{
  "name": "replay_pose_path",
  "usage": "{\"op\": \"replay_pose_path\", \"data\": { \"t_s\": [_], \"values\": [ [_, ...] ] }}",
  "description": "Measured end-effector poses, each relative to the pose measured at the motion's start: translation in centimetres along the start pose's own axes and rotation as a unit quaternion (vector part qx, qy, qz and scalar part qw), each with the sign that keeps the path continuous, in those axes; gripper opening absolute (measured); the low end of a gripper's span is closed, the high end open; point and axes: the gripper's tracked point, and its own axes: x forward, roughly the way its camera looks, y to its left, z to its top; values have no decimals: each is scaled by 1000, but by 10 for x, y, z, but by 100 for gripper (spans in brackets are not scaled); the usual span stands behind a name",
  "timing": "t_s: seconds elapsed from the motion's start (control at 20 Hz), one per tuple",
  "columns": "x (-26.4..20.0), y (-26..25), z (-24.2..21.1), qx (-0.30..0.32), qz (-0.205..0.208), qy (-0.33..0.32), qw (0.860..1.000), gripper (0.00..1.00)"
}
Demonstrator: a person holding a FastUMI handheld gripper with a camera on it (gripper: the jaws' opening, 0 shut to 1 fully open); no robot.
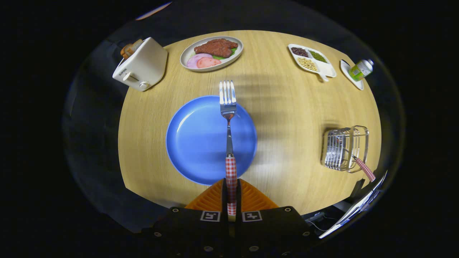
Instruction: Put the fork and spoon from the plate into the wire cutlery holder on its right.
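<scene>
My gripper [231,195] is shut on the red-checked handle of a metal fork [228,107]. The fork points straight ahead, held above the blue plate [195,143], its tines reaching past the plate's far rim. The plate has nothing lying on it. To the right, near the table's edge, stands the wire cutlery holder [346,147]. A red-checked handle [365,169] sticks out of the holder toward me; the rest of that utensil is hidden inside the wires.
A white toaster [141,64] with bread stands at the far left. A plate of meat and ham [211,53] lies beyond the blue plate. A divided dish of beans [311,60] and a green can on a saucer [359,70] sit far right. The round wooden table [287,107] has bare wood between plate and holder.
</scene>
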Motion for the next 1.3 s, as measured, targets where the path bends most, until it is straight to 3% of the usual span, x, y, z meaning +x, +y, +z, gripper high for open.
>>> {"op": "replay_pose_path", "data": {
  "t_s": [0.15,0.6,0.95,1.3],
  "values": [
    [-20,-50,1,16,-37,-18,999,8],
    [-68,-158,-41,47,-62,14,997,8],
    [-68,-195,-62,-12,-54,116,992,9],
    [-64,-217,-71,-81,-56,240,966,9]
  ]
}}
